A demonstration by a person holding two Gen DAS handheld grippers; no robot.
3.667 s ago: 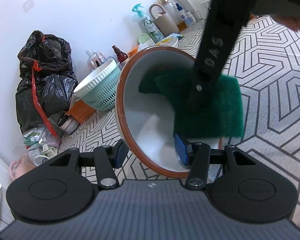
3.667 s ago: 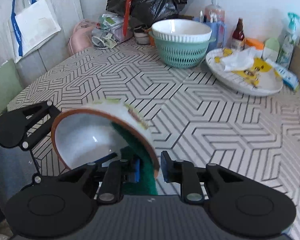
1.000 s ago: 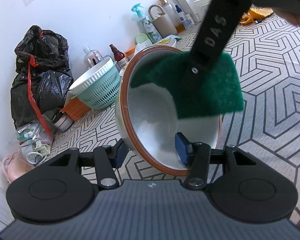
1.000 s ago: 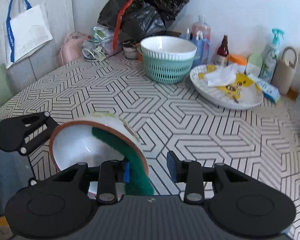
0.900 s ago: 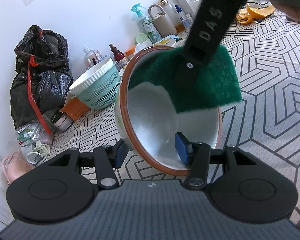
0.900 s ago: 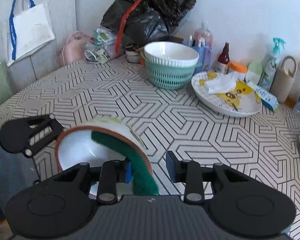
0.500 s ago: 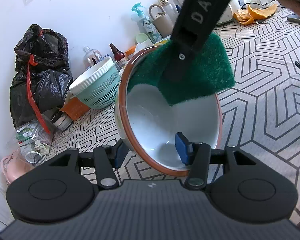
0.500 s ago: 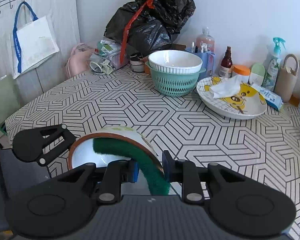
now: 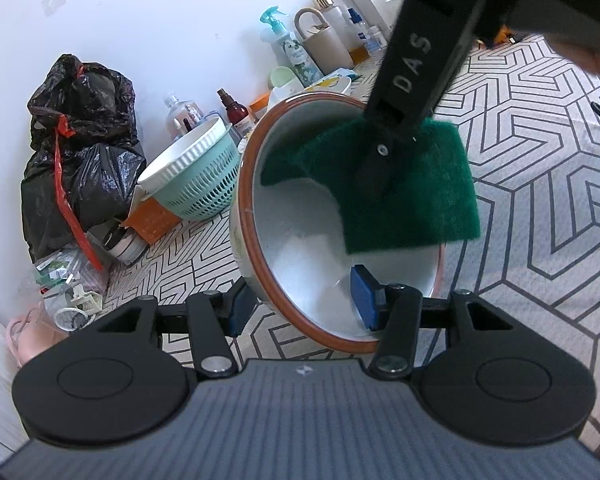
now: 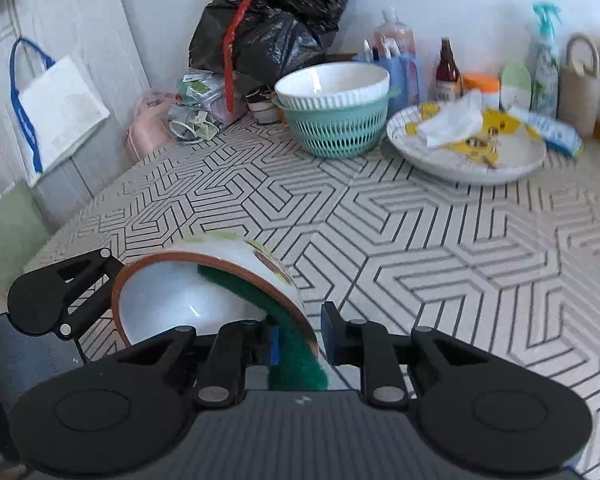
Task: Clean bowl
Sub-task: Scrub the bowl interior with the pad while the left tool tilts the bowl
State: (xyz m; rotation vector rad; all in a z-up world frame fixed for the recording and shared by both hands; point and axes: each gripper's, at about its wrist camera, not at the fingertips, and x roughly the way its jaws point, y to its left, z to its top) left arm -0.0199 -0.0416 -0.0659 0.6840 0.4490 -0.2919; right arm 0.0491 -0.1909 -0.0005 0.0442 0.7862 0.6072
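L claw [image 9: 302, 306] grips tilted bowl [image 9: 300, 264] rim, R claw [image 10: 300, 340] clamps green pad [image 9: 412, 192] inside

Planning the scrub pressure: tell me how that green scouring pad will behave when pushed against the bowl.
The green scouring pad probably flexes: it curves along the bowl wall and drapes over the rim. It looks thin and light, so it likely folds rather than pushes back. The right gripper holds it near one edge, so the free part may flop.

Pretty bright, even daylight in both views, soft shadows only; strong fisheye bend, corners go black; small glint inside the bowl [image 10: 195, 312]; right wrist view is smeared toward 2 o'clock around the plate [image 10: 466, 160]; left wrist view stays sharp.
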